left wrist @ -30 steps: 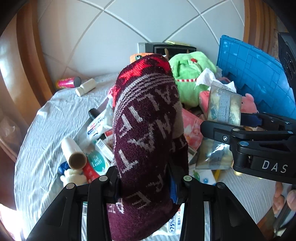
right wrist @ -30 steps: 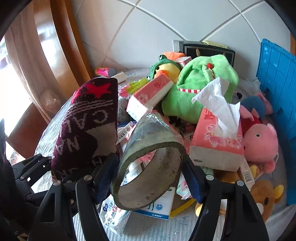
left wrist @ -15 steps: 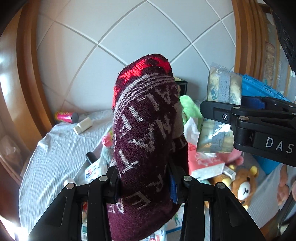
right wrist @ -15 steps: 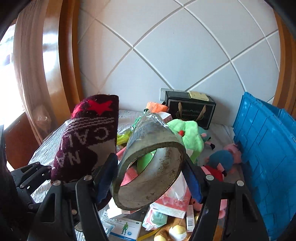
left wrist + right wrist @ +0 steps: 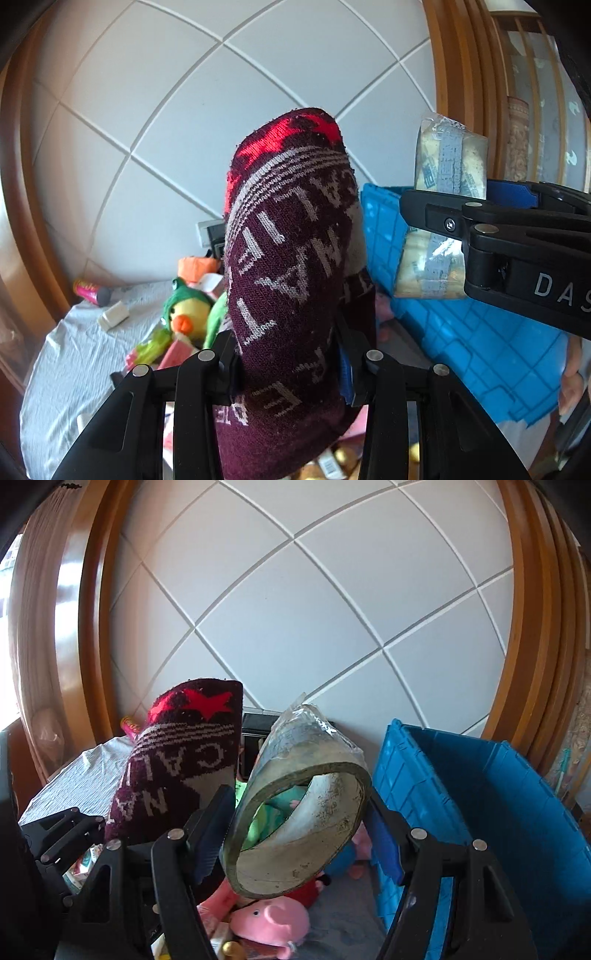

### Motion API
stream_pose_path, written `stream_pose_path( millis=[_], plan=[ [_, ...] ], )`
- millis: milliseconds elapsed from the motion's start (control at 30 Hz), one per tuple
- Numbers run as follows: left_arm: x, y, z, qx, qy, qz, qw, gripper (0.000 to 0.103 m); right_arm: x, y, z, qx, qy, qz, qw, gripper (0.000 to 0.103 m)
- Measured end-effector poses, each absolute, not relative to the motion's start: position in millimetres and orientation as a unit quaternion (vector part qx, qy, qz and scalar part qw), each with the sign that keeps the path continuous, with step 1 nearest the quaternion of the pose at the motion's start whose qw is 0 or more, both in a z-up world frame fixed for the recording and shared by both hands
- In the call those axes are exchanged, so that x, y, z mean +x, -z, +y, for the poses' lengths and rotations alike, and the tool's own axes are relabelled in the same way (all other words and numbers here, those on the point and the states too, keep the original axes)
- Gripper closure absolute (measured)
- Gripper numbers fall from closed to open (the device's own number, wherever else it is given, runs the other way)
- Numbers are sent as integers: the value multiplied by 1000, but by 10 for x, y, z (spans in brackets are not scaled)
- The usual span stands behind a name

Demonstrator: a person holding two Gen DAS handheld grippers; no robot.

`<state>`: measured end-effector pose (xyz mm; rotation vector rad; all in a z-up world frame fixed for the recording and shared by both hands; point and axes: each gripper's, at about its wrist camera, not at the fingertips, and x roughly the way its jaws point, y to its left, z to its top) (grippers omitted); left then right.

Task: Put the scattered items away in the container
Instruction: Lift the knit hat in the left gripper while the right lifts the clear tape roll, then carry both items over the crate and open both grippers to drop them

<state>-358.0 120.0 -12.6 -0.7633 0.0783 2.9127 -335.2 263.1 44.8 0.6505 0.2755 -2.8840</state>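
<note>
Left gripper [image 5: 291, 373]: jaws clamping the lower part of a maroon knitted sock [image 5: 291, 266], red star and pale lettering showing, the sock standing upright above the jaws. Right gripper [image 5: 301, 830]: jaws pressing on both sides of a wide tape roll [image 5: 295, 812], squeezing it into an oval, open core facing the camera. Both items being carried in the air above the table [image 5: 66, 354], sock to the left of the roll in the right wrist view. Blue container [image 5: 480, 794] standing open to the right, just beside the roll, its ribbed wall facing the grippers. Lying below on the cloth-covered table: pink pig plush [image 5: 273, 923], yellow duck plush with green hood [image 5: 184, 314], pink tube [image 5: 90, 291], small white bottle [image 5: 112, 319]. Possibly fingers showing at the right edge of the left wrist view, too blurred for certainty.
</note>
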Motion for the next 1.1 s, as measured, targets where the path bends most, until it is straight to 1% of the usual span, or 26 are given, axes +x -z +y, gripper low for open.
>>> stream_pose_path(
  millis=[133, 300, 467, 600, 767, 800, 1000, 1067, 1100],
  plan=[
    [-3788, -143, 1930, -242, -965, 28, 97, 65, -3365, -686, 3430, 211, 973, 84, 49, 34],
    [-3978, -401, 2901, -234, -961, 39, 142, 65, -3357, -856, 4423, 208, 975, 72, -11, 34],
    [-4159, -492, 3767, -247, -950, 55, 182, 65, -3348, -770, 5161, 221, 970, 76, -64, 34],
    [-4197, -380, 4300, -279, -935, 85, 203, 65, -3334, -594, 5560, 240, 965, 69, -84, 34],
    [-4184, -190, 4753, -337, -910, 120, 210, 65, -3316, -335, 5817, 265, 957, 73, -95, 34],
    [-4175, -169, 4804, -341, -908, 123, 211, 67, -3318, -304, 5854, 269, 956, 72, -96, 34],
    [-4082, -150, 4911, -326, -908, 137, 222, 67, -3287, -82, 6107, 289, 951, 50, -103, 34],
    [-4063, -176, 4913, -313, -912, 142, 222, 63, -3281, -40, 6150, 292, 950, 44, -104, 34],
    [-4058, -188, 4902, -309, -914, 144, 222, 54, -3300, -37, 6212, 292, 950, 41, -105, 34]
  ],
)
